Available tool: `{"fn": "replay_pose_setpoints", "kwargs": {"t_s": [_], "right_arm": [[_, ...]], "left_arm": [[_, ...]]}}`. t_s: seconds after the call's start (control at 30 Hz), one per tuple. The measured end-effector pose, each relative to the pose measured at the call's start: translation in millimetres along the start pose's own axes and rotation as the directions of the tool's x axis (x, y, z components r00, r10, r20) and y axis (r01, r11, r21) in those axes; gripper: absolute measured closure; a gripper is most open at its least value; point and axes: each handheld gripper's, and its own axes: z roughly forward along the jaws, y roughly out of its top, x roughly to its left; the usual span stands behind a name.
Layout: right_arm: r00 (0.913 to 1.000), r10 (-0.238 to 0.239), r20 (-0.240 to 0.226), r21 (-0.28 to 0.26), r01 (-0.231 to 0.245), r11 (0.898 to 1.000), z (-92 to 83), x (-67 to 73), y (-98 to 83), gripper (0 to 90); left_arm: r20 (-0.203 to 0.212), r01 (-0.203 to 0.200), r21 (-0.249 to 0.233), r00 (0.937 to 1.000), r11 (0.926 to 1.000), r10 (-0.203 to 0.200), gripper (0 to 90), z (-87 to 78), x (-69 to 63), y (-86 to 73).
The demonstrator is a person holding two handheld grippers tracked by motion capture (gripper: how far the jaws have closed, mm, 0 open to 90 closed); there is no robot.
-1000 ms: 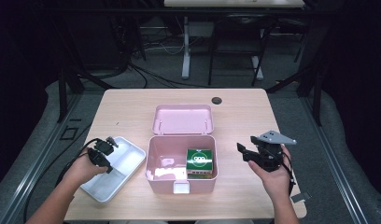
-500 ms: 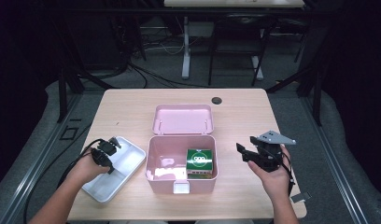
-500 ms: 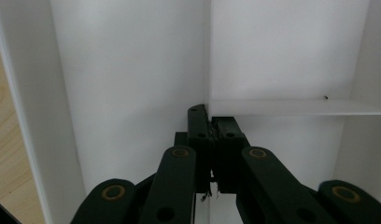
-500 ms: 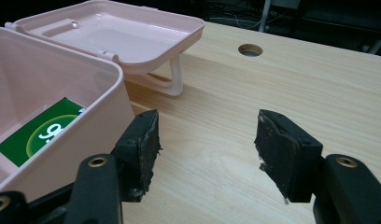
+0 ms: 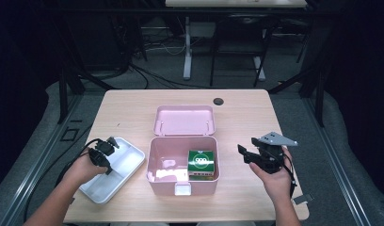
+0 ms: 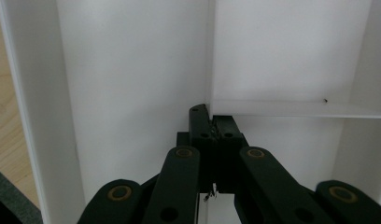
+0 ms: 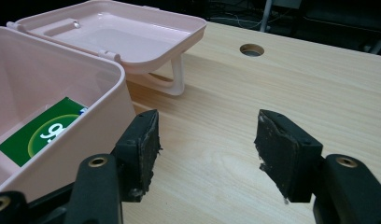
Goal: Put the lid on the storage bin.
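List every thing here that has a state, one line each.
Pink box: open, lid laid back flat.
Green packet: lying inside the box.
White tray: on the table, divider pinched by the left gripper.
Left gripper: shut on the divider.
Right gripper: open, holding nothing.

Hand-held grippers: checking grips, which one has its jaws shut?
The left hand-held gripper, shut on the white tray's divider; the right one is open.

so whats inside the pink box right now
A green carton sits at the right of the open pink box; the left part looks bare. What lies beneath the carton is covered.
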Motion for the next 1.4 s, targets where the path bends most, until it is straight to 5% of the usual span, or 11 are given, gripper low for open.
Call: {"fn": "replay_pose_setpoints", "kwargs": {"t_s": [0.4, 0.8, 1.03, 1.4], "right_arm": [[1.0, 0.001, 0.005, -0.001, -0.001, 1.0, -0.4, -0.7, -0.1, 39.2], [1.0, 0.006, 0.006, -0.003, -0.006, 1.0, -0.5, -1.1, -0.4, 39.2], [0.9999, 0.014, 0.004, -0.01, -0.014, 1.0, -0.1, -1.5, -0.5, 39.2], [0.9996, 0.027, -0.001, -0.012, -0.027, 1.0, 0.0, -3.0, -1.1, 39.2]], "left_arm": [[0.006, -0.031, -0.054, 0.9995, 0.998, 0.031, 89.1, -37.4, 0.8, -4.4], [-0.037, -0.126, -0.106, 0.9918, 0.9864, 0.123, 89.1, -86.2, -8.3, -6.1], [-0.08, -0.209, -0.113, 0.9763, 0.9713, 0.201, 89.1, -111.3, -17.2, -4.5], [-0.118, -0.333, -0.13, 0.9403, 0.9338, 0.319, 89.1, -141.0, -33.5, 3.6]]}}
